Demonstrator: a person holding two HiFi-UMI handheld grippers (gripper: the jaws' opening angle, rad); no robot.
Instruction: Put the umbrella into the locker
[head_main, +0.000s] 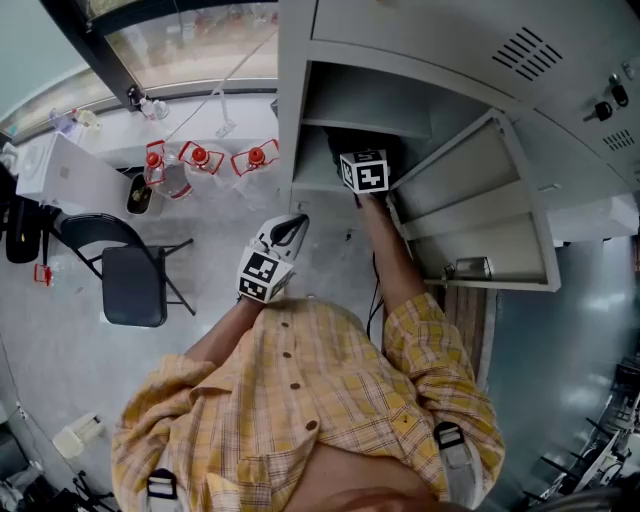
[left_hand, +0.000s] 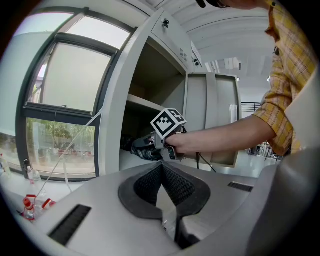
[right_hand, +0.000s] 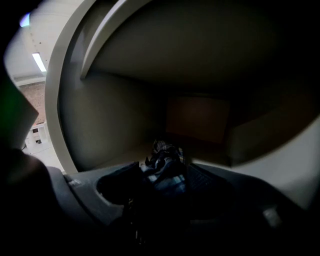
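The step in hand looks like the release. The umbrella (right_hand: 167, 161) is already inside the open locker (head_main: 290, 100), lying on the floor of the compartment (right_hand: 120, 154) under the shelf (left_hand: 145, 103). Judging by that, the putting-in is all but done.

The left hand-held gripper (head_main: 293, 228) hangs outside the locker, in front of the person's chest and well apart from the opening. Its own view shows the two dark pads (left_hand: 150, 181) pressed together at their tips with nothing between them. It is idle and takes no part in this step.

The right hand-held gripper (right_hand: 165, 170) reaches into the compartment, past the door (head_main: 480, 200) that stands swung out on the right. Its jaws are spread wide, with the folded, checked umbrella between them. The compartment is dark, so contact is hard to read. The pads seem to stand off the fabric on both sides rather than pinch it, and the umbrella seems to rest on the compartment floor by its own weight.

The next move, as I judge it, calls for drawing the right hand-held gripper straight back out with the jaws kept wide, so that neither pad catches the fabric and drags the umbrella along. The arm also has to clear the shelf edge and the door, and then the door can be shut.
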